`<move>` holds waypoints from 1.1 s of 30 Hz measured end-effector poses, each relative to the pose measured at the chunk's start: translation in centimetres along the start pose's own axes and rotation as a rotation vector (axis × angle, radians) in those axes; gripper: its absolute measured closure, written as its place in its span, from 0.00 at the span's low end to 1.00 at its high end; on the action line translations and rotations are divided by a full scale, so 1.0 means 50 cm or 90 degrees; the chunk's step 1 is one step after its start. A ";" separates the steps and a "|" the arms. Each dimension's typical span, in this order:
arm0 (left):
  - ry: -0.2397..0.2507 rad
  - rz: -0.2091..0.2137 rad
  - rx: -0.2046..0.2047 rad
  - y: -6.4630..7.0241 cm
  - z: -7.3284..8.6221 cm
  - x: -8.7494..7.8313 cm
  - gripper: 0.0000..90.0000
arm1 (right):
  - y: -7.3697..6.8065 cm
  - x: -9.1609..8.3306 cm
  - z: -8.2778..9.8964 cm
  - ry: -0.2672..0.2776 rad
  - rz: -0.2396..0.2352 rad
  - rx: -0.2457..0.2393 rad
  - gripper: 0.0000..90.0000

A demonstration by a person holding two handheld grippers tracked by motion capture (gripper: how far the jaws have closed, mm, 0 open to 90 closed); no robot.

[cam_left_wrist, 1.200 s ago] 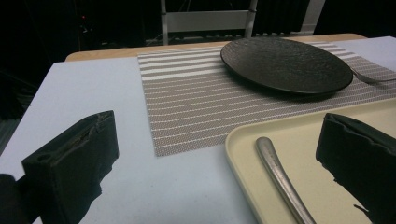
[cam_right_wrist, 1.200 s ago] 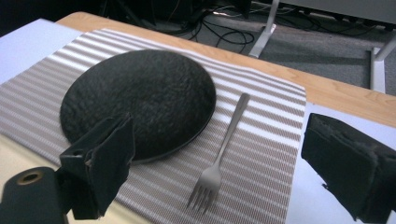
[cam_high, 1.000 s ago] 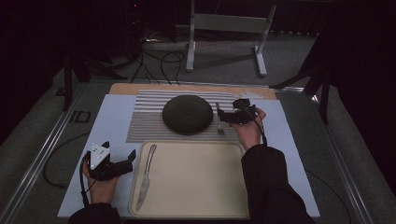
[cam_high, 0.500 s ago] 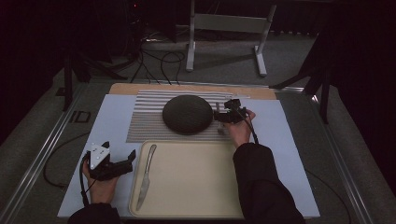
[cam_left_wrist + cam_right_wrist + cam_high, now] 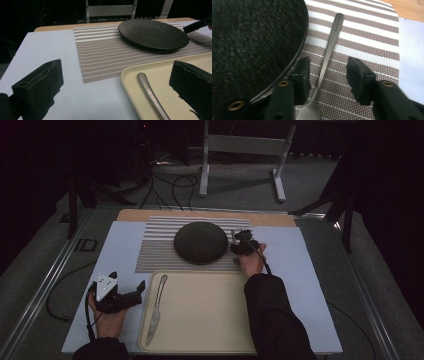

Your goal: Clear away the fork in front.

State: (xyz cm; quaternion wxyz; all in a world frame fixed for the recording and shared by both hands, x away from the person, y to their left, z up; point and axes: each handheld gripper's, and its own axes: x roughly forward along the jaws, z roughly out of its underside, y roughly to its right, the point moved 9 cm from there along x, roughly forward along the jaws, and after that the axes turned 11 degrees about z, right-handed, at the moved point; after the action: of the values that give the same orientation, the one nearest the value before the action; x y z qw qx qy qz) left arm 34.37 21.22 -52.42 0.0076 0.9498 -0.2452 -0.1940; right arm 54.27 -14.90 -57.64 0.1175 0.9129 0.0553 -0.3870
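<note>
Dark floor and a grey metal stand (image 5: 240, 150) surround our table, which is covered by a pale blue sheet (image 5: 120, 245). At 8 o'clock of the high view we hold the left gripper (image 5: 137, 292), low above the sheet; its jaws are spread wide with nothing between them. In the left gripper view they stand on both sides of the corner of the cream tray (image 5: 140, 72). Just right of this gripper, on the tray's left part, lies a knife (image 5: 155, 307) with its handle toward 12 o'clock. At 12 o'clock from the tray lies a striped placemat (image 5: 155, 245), and a black plate (image 5: 201, 242) rests on it. At 3 o'clock of the plate, very close to its rim, a fork (image 5: 329, 50) lies on the mat, its handle pointing to 12 o'clock in the right gripper view. Our right gripper (image 5: 325, 72) is down over it; its jaws have just been closing and now stand on both sides of the fork's stem, not yet pressing on it.
</note>
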 end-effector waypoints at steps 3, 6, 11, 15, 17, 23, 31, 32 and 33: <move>0.000 0.000 -0.001 0.000 0.000 0.000 0.00 | -0.007 0.010 0.007 -0.017 -0.004 -0.011 0.73; -0.001 0.000 -0.001 0.000 0.001 0.000 0.00 | -0.014 0.012 0.014 -0.023 0.000 -0.006 0.82; -0.001 -0.001 0.000 0.001 0.001 -0.002 0.00 | -0.021 0.012 0.011 -0.035 0.011 -0.007 0.90; -0.001 0.000 -0.002 0.000 0.002 -0.002 0.00 | -0.020 0.013 0.010 -0.048 0.005 0.009 0.92; -0.002 0.000 -0.002 0.000 0.003 -0.002 0.00 | -0.018 0.013 0.010 -0.054 0.009 0.019 0.95; -0.006 -0.003 -0.003 -0.002 0.005 -0.002 0.00 | -0.013 0.014 0.010 -0.058 -0.008 0.056 0.95; -0.007 -0.004 -0.004 -0.002 0.006 -0.002 0.00 | -0.005 0.009 0.013 -0.047 -0.024 0.073 0.95; -0.007 -0.005 -0.004 -0.002 0.006 -0.001 0.00 | -0.003 0.007 0.012 -0.045 -0.024 0.070 0.95; -0.007 -0.005 -0.004 -0.002 0.006 -0.001 0.00 | -0.001 0.006 0.011 -0.041 -0.023 0.068 0.95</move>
State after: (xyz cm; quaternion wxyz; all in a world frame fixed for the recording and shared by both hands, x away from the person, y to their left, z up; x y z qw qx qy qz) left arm 34.27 21.37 -52.69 0.0087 0.9495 -0.2412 -0.2004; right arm 54.07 -14.97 -58.22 0.0631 0.9038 0.0471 -0.4206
